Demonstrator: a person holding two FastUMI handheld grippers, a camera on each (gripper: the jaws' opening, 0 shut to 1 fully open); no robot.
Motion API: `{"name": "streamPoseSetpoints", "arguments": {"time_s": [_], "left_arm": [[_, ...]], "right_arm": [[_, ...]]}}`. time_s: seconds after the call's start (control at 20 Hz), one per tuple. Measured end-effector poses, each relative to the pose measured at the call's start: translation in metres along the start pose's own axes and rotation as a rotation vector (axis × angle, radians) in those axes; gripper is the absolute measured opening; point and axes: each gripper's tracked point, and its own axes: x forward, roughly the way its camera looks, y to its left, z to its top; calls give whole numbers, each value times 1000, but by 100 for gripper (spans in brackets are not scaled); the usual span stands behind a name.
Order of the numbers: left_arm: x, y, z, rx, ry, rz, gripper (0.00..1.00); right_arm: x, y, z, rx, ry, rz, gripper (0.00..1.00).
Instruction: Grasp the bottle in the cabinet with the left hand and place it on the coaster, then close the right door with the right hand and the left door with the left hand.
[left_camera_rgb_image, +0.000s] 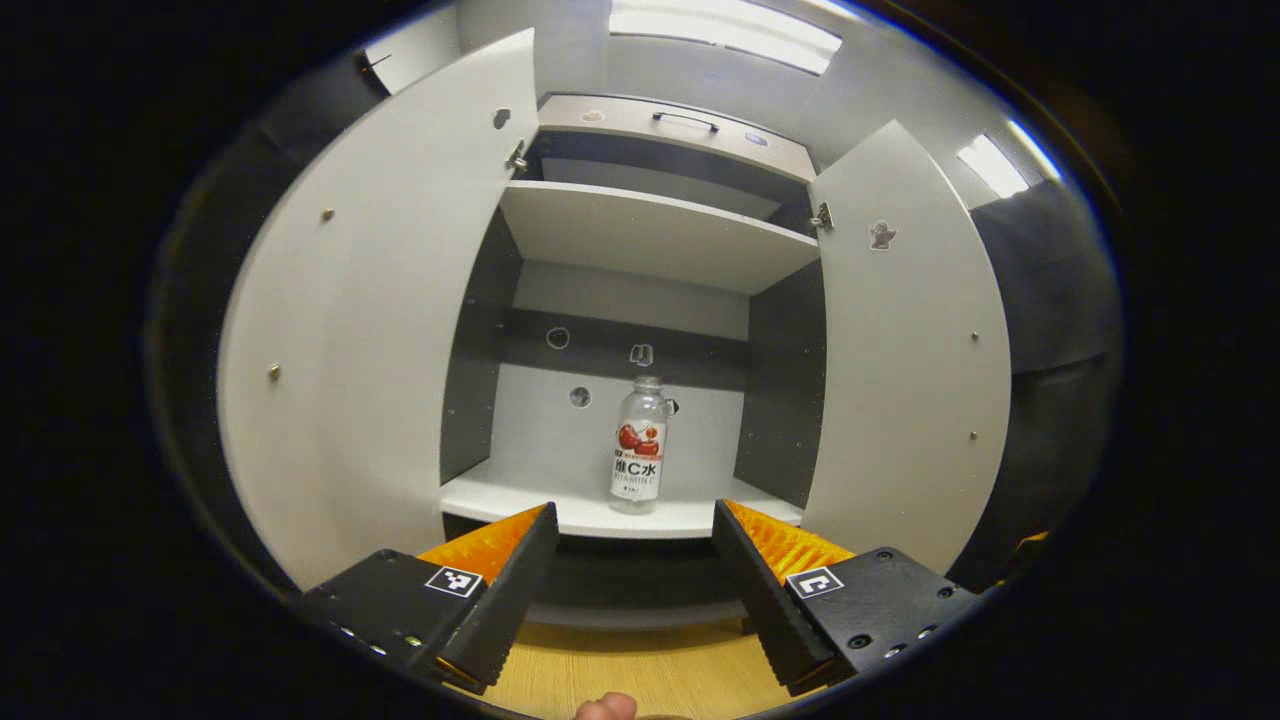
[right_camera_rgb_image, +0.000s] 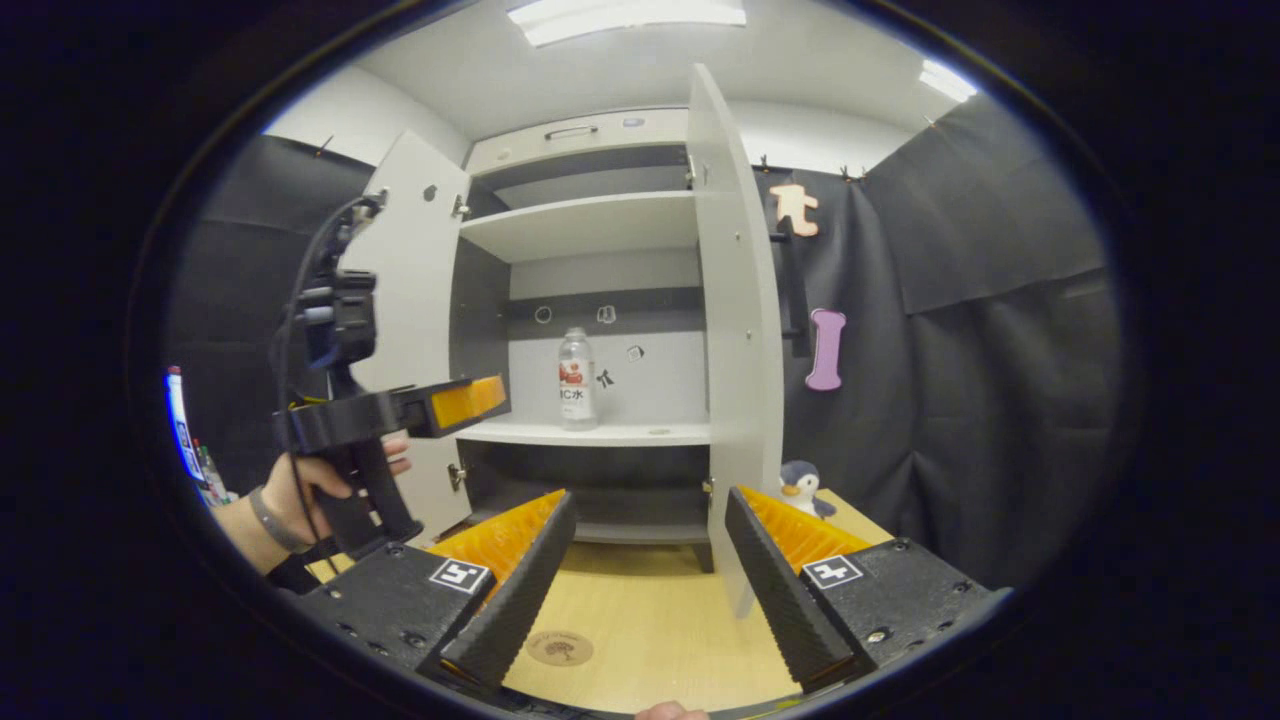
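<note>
Inside the open cabinet (left_camera_rgb_image: 650, 240), seen from the left gripper view, the left door (left_camera_rgb_image: 390, 310) swings out toward nine o'clock and the right door (left_camera_rgb_image: 905, 350) toward three o'clock, and between them a clear bottle (left_camera_rgb_image: 640, 445) stands upright on the lower shelf (left_camera_rgb_image: 520, 500), alone, a little right of the shelf's middle. Its label carries a red fruit picture above a white band with printed characters; the small print beneath is too fine to make out. The upper shelf (left_camera_rgb_image: 650, 235) holds nothing. At six o'clock the left gripper (left_camera_rgb_image: 632, 535) has its jaws spread wide, apart from the bottle, which sits at twelve o'clock from the gap between them. In the right gripper view, a hand (right_camera_rgb_image: 325, 480) at nine o'clock holds that left gripper (right_camera_rgb_image: 470, 398) level, aimed at the cabinet (right_camera_rgb_image: 580, 220), with the bottle (right_camera_rgb_image: 575, 378) at twelve o'clock on its shelf. Below, at six o'clock, a round coaster (right_camera_rgb_image: 560, 648) lies flat on the wooden table (right_camera_rgb_image: 650, 610), bearing a small printed emblem I cannot read, and it lies between the widely parted fingers of the right gripper (right_camera_rgb_image: 650, 528), which holds nothing. At three o'clock, just past the right door (right_camera_rgb_image: 735, 330), a penguin toy (right_camera_rgb_image: 802, 485) sits on the table.
</note>
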Motion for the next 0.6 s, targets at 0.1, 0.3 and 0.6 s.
{"name": "streamPoseSetpoints", "arguments": {"time_s": [0.1, 0.3, 0.6], "left_arm": [[36, -6, 2, 10, 9, -21, 95], [101, -7, -2, 59, 49, -35, 95], [185, -1, -10, 125, 75, -16, 95]], "right_arm": [[0, -4, 1, 23, -4, -14, 99], [1, -18, 0, 25, 2, -50, 99], [4, -41, -6, 60, 14, -123, 99]]}}
